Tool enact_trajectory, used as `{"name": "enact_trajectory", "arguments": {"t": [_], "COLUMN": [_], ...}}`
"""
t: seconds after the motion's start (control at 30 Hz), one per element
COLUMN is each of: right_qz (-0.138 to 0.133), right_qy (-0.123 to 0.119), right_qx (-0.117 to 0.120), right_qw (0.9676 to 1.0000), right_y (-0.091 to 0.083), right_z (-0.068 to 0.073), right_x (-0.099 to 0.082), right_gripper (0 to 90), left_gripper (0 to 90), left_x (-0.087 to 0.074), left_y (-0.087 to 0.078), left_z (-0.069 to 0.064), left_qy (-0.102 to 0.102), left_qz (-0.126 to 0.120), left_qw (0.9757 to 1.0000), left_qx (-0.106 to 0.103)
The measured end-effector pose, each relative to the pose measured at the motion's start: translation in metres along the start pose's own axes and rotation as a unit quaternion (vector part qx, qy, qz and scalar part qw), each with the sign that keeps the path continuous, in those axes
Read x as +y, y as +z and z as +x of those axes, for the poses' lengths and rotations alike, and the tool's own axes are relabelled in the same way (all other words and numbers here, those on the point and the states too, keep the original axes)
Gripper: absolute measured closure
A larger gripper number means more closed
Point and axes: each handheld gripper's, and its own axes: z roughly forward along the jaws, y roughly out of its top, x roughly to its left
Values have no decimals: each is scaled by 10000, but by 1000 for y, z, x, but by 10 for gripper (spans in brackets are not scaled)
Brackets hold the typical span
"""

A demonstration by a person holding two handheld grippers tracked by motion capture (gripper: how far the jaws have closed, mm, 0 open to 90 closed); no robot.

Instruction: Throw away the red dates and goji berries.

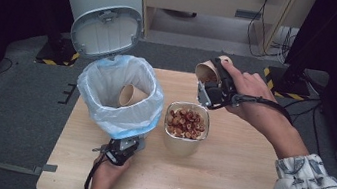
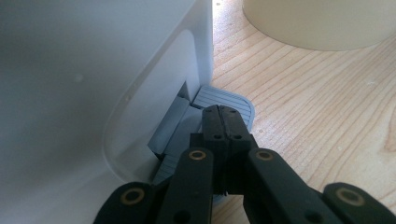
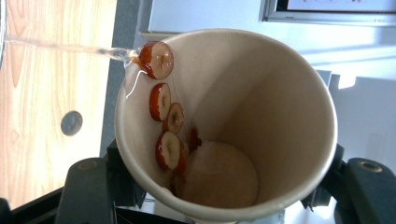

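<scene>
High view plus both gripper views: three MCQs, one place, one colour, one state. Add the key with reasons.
1. Where is the paper cup that no gripper holds?
A. On the table
B. Inside the lined bin
C. In the glass container

2. What colour are the fruit slices in the held cup?
A. Red
B. Green
C. Yellow

3. How is the left gripper?
A. Open above the bin
B. Shut on a cup
C. Shut, on the bin's pedal

Key: 1 B, the cup lies inside the bag; 2 A, red skins with pale centres; 3 C, the closed jaws rest on the grey pedal.
</scene>
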Motion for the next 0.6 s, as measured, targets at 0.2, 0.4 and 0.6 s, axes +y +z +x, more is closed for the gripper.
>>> {"name": "enact_trajectory", "arguments": {"t": [0.2, 0.4, 0.6], "right_qz": [113, 252, 206], "right_qy": [-447, -450, -523], "right_qx": [-80, -116, -135], "right_qw": [9989, 9986, 9983], "right_y": [1, 1, -1], "right_z": [5, 2, 3], "right_x": [4, -3, 2], "right_gripper": [328, 327, 326], "left_gripper": [897, 896, 897], "left_x": [0, 0, 0], "left_y": [0, 0, 0], "left_z": [0, 1, 0], "left_qy": [5, 36, 32], "left_qz": [1, -1, 0], "left_qw": [10000, 10000, 10000], "left_qx": [0, -6, 0]}}
